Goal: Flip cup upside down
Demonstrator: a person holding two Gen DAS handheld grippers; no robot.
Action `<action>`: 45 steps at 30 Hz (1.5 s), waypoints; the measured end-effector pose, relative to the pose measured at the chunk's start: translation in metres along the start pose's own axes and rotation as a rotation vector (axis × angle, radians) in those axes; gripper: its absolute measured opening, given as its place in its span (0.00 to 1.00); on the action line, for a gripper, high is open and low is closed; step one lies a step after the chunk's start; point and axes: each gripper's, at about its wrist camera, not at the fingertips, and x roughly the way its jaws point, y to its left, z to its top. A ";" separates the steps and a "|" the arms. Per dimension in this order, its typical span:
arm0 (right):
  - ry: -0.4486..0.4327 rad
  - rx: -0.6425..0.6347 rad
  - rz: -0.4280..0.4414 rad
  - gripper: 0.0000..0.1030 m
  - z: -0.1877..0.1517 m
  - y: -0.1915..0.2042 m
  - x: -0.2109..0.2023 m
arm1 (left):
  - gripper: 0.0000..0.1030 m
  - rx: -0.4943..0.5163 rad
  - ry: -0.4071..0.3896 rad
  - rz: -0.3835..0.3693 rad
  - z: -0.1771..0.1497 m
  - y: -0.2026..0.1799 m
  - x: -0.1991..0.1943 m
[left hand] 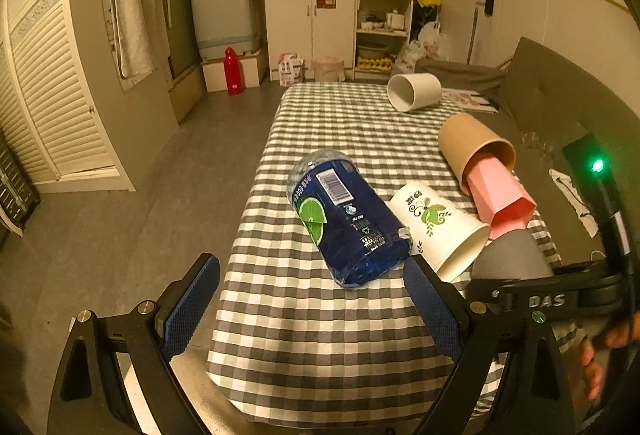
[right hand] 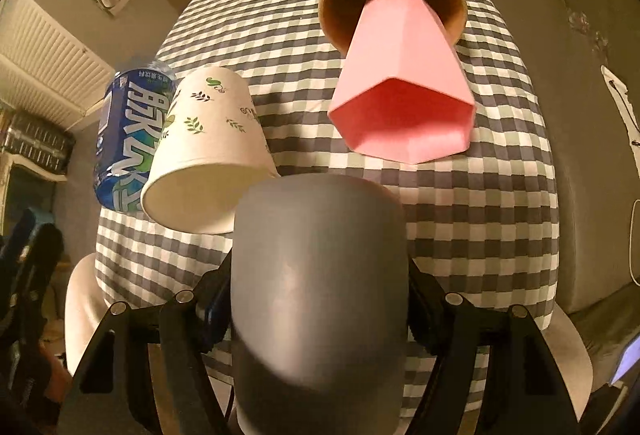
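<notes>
A grey cup [right hand: 320, 283] sits between the fingers of my right gripper [right hand: 320, 299], which is shut on it; its closed end points away from the camera. It also shows in the left wrist view [left hand: 512, 255] at the table's right near edge. My left gripper [left hand: 312, 299] is open and empty, just in front of a blue bottle [left hand: 348, 219] lying on its side. A white leaf-print paper cup [left hand: 440, 227] lies on its side beside the bottle. A pink faceted cup [left hand: 500, 195] lies nested in a brown paper cup [left hand: 472, 147].
A checkered cloth [left hand: 340, 131] covers the table. A white cup [left hand: 414, 91] lies on its side at the far end. A grey sofa [left hand: 560, 103] runs along the right. Floor, a louvred wardrobe [left hand: 52, 95] and a red bottle [left hand: 233, 72] are to the left.
</notes>
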 end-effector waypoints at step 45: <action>-0.237 0.035 -0.114 0.85 0.000 -0.138 -0.070 | 0.91 0.175 0.306 -0.037 0.035 -0.164 0.048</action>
